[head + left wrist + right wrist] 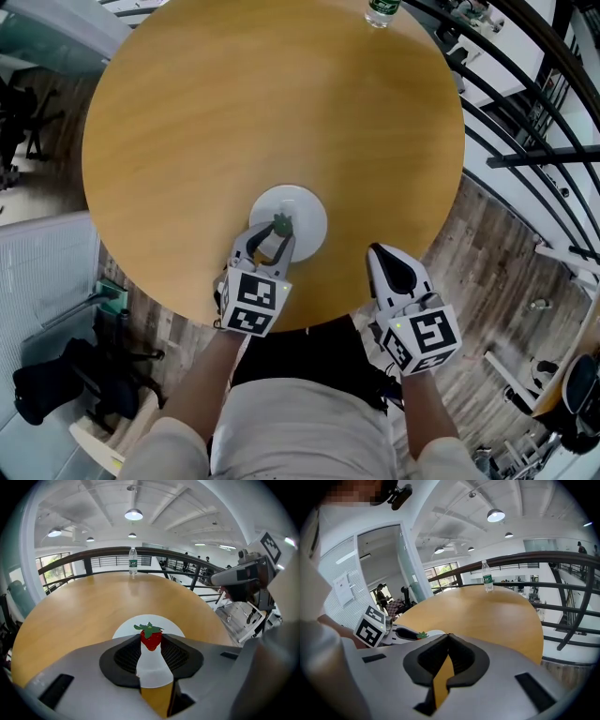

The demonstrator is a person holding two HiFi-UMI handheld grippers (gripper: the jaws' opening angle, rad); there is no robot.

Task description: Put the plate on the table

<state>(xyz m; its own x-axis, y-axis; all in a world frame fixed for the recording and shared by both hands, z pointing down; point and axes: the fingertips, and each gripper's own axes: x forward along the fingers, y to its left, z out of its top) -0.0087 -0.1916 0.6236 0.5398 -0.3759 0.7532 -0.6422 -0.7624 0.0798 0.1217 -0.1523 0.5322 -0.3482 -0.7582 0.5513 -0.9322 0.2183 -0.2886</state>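
1. Plate (306, 212) is lying flat on the round wooden table (234, 112), near the edge closest to the person and well apart from the water bottle (382, 11) at the far rim. Judging from that, the placing named in the task is looking done.
2. The left gripper (277, 236) is pointing downward over the near side of the plate. Its jaws are pinching a small red strawberry (151, 639) with green leaves at their very tips. Whether the fruit is touching the white surface is not showing clearly.
3. The right gripper (448, 639) is hanging just off the table's near edge, to the right of the plate. Its jaws are pressed together with nothing between them.
4. The step in hand is probably setting the strawberry onto the plate. Doing it well is calling for a slow, straight descent until the fruit is resting on the dish. Only then should the jaws be spreading, and only slightly, so the fruit is not being flicked aside.
5. The grip is sitting at the extreme tips, so any twist of the hand is risking the strawberry slipping out and rolling across the wood.
6. The plate is sitting close to the table's edge, so a downward push on its near rim is likely tipping or sliding it. Aiming toward the plate's middle is the safer choice.
7. The right gripper is best staying clear of the plate.
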